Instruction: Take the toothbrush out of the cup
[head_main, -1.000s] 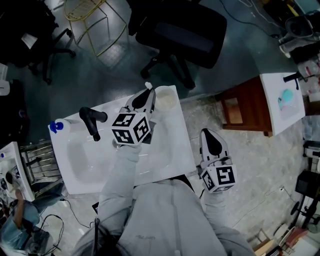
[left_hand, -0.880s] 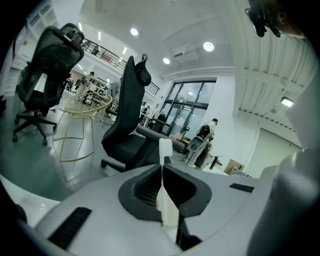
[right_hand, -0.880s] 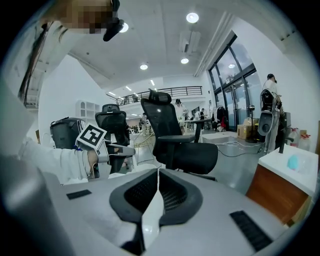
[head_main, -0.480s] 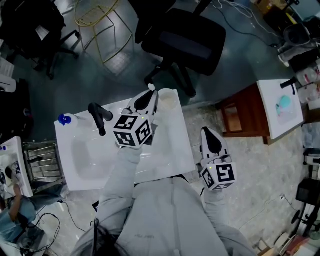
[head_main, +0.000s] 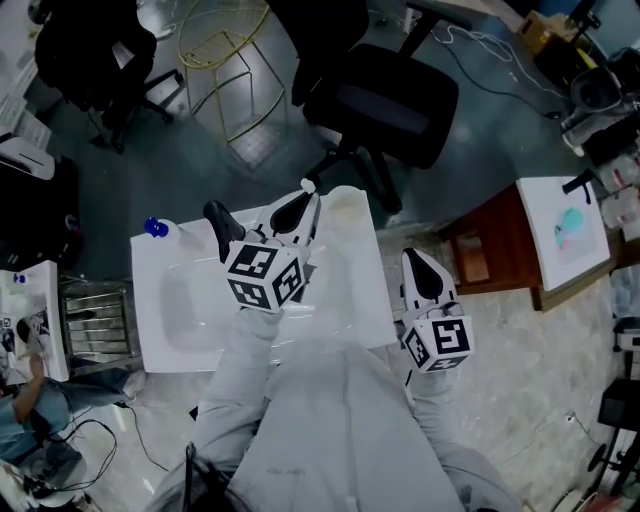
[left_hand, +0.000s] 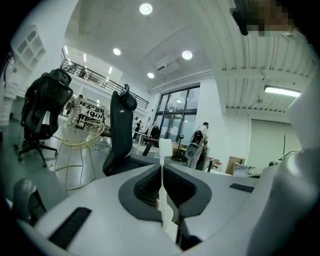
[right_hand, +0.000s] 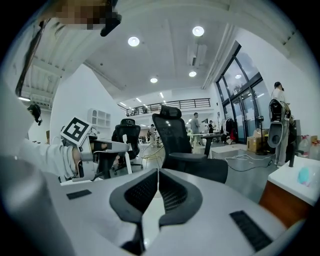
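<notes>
Gripping the toothbrush: withdrawal step in hand.
Left gripper is clenched on the white toothbrush, which stands upright at nine o'clock of the cup on the sink. Its lower end is hidden, so clearance is judged likely, not confirmed. Right gripper, at four o'clock of the cup, is closed on nothing. Next move calls for carrying the brush well clear of the rim.

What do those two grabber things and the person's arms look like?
The left hand-held gripper and the right hand-held gripper are both white, with black ribbed pads that taper to a point. Each carries a white cube printed with black square markers. The person wears a pale grey top with long sleeves.
</notes>
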